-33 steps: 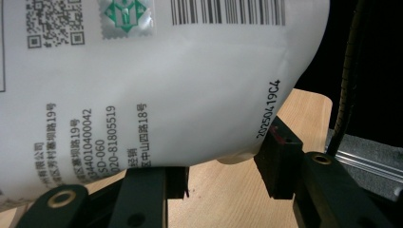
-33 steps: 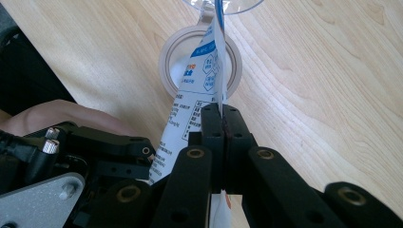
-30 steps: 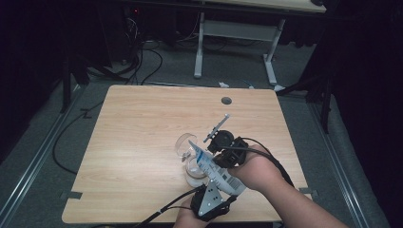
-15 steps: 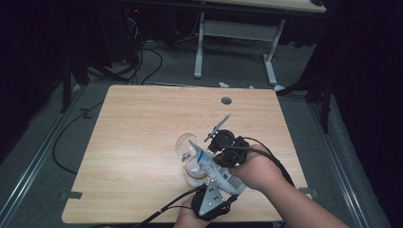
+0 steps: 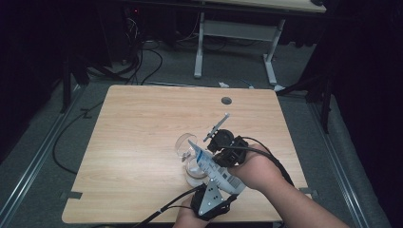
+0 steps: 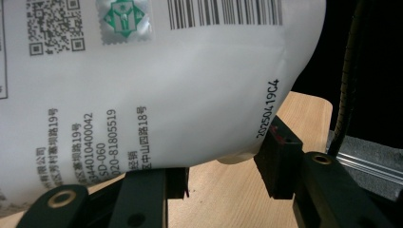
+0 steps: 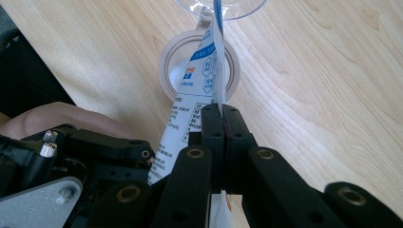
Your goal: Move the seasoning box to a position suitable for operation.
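Note:
A white printed pouch [image 5: 213, 167] hangs tilted above the wooden table [image 5: 142, 128], held by both grippers. My left gripper [image 5: 219, 186] grips its rounded lower end; in the left gripper view the pouch [image 6: 157, 80] bulges between the jaws of this gripper [image 6: 225, 168]. My right gripper [image 5: 212, 151] is shut on the pouch's thin upper edge [image 7: 209, 76], its pads [image 7: 212, 124] pinching the film. The pouch's tip reaches into a clear glass vessel [image 5: 183, 145], whose rim [image 7: 221, 7] is at the top of the right gripper view. A white ring [image 7: 166, 57] lies on the table beneath.
The table has a round cable hole [image 5: 226, 100] near its far edge. Cables lie on the floor [image 5: 142, 66] to the left. The white legs of another table [image 5: 199, 47] stand behind. The person's hand [image 7: 62, 118] holds the left gripper near the front edge.

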